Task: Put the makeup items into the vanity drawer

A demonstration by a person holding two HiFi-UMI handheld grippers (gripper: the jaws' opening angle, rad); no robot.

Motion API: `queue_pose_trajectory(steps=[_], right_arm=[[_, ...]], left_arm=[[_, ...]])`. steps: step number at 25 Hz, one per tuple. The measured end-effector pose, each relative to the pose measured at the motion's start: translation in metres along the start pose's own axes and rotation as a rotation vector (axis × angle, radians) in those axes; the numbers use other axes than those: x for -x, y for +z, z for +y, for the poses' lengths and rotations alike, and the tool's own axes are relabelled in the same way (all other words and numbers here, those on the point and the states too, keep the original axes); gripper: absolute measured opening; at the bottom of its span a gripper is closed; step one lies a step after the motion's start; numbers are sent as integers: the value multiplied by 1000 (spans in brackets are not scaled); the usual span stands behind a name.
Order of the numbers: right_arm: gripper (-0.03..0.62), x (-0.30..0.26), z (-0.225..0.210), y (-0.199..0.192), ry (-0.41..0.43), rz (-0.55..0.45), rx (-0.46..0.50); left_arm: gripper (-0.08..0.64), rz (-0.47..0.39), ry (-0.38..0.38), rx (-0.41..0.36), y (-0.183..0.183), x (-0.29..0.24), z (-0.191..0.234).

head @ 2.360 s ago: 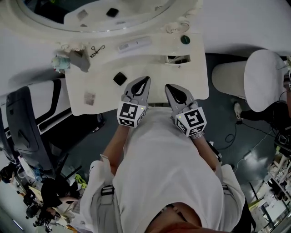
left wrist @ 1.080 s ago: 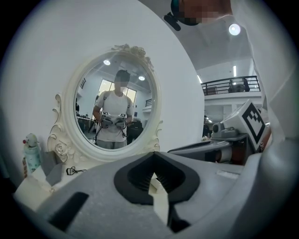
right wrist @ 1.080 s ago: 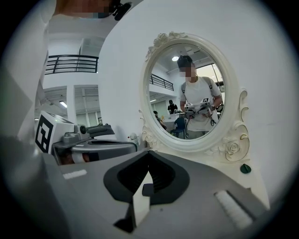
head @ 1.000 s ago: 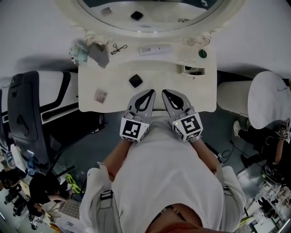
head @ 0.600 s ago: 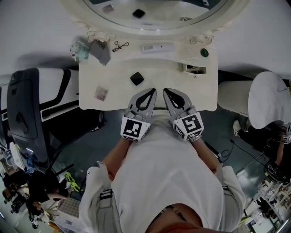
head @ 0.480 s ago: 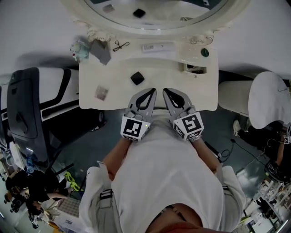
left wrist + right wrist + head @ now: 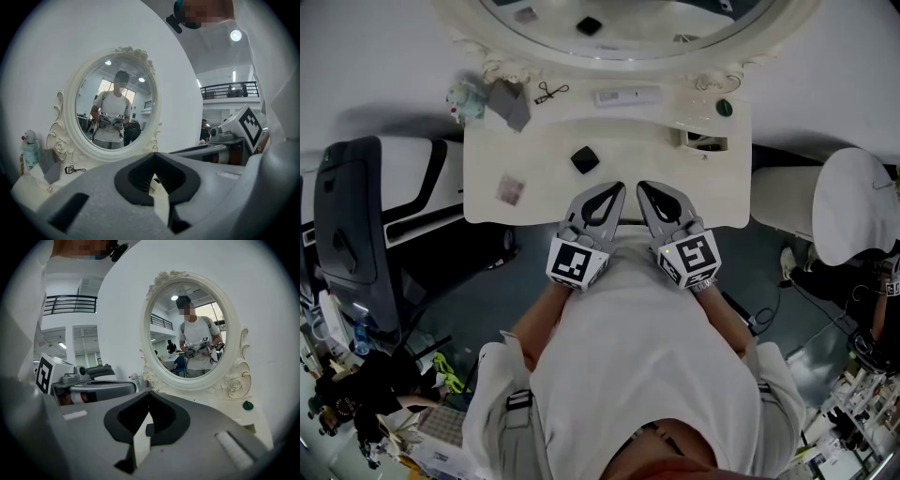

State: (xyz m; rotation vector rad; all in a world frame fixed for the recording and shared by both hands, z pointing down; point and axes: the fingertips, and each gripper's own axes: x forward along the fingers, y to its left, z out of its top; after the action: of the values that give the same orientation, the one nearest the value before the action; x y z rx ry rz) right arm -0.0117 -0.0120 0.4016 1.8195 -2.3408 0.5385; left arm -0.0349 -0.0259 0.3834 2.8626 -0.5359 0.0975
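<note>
readiness explains the pose: left tool [image 7: 613, 187] and right tool [image 7: 644, 187], both closed and empty, hover at the surface [image 7: 675, 178] edge opposite the mirror [image 7: 619, 28], probably for the drawer; black compact [image 7: 584, 159] lies between them and the mirror.

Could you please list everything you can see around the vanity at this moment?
vanity: one, cream, centre
mirror: one, cream frame, vanity's back
compact: one, black, mid-vanity
square case: one, pale, vanity's left
eyelash curler: one, black, back left
tube: one, white, back centre
round lid: one, green, back right
wedge: one, grey, back left
bottle: one, teal, back left corner
stool: one, white, right of vanity
chair: one, black, left of vanity
left gripper: one, grey, shut, empty, vanity's front edge
right gripper: one, grey, shut, empty, beside it
</note>
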Motion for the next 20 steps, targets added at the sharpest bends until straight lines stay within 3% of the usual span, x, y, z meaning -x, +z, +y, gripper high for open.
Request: queue_pose_trajectory(steps=[4, 9, 12, 16, 20], right_arm=[[8, -1, 1, 0, -3, 3, -2], [6, -2, -2, -1, -12, 7, -7], [7, -4, -2, -1, -18, 8, -6], [6, -4, -6, -1, -33, 12, -12], [8, -3, -12, 0, -54, 20, -21]], left_arm=[[6, -28, -5, 11, 4, 2, 2], [6, -61, -67, -5, 11, -1, -7], [6, -48, -80, 7, 7, -1, -5], [6, -35, -26, 63, -1, 0, 22], [6, -25, 34, 42, -5, -3, 48]])
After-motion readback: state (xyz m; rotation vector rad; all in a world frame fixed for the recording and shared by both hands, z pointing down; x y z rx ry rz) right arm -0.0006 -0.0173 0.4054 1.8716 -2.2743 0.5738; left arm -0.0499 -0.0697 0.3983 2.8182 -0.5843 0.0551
